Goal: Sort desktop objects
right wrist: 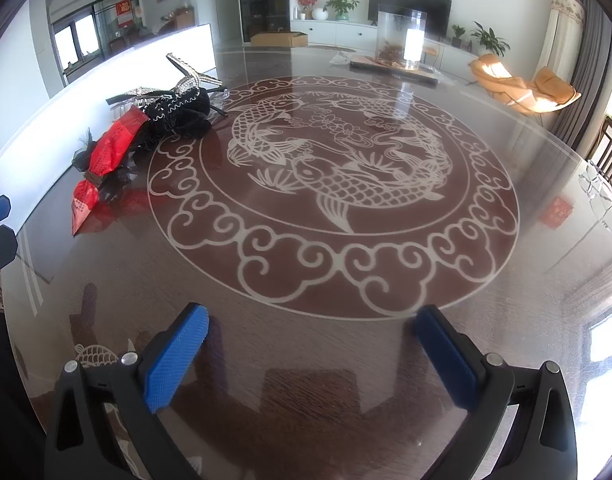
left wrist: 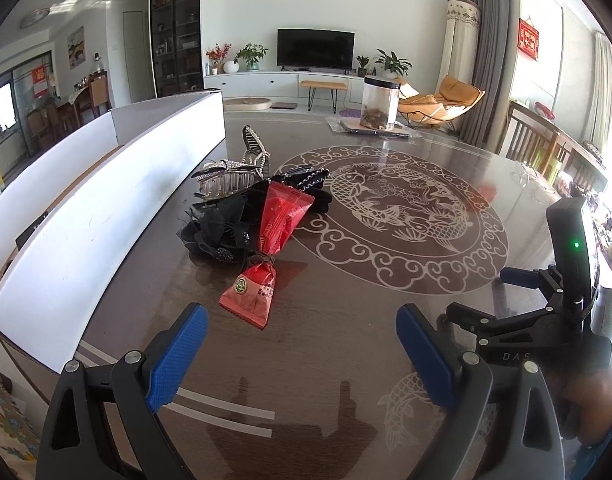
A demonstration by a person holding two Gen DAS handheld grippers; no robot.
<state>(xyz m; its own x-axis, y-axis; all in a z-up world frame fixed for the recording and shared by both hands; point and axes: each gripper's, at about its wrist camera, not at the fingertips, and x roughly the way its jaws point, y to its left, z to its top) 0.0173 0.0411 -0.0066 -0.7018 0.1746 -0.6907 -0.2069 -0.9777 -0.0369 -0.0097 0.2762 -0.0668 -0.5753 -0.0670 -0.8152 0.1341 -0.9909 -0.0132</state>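
Note:
A pile of small objects lies on the left of the round glass-topped table (left wrist: 385,320): a red snack packet (left wrist: 280,220), a smaller red packet (left wrist: 252,294), a black fabric flower hair piece (left wrist: 218,232), a clear rhinestone hair claw (left wrist: 230,178) and a black trimmed hair piece (left wrist: 309,184). The pile also shows in the right wrist view (right wrist: 146,136). My left gripper (left wrist: 302,348) is open and empty, just short of the smaller packet. My right gripper (right wrist: 309,348) is open and empty over bare table, right of the pile; it also shows at the right of the left wrist view (left wrist: 517,292).
A long white cardboard box (left wrist: 86,220) stands along the table's left edge beside the pile. A clear jar (left wrist: 379,102) on a flat board stands at the far side. Glasses (right wrist: 601,196) lie at the right edge. Chairs stand beyond the right rim.

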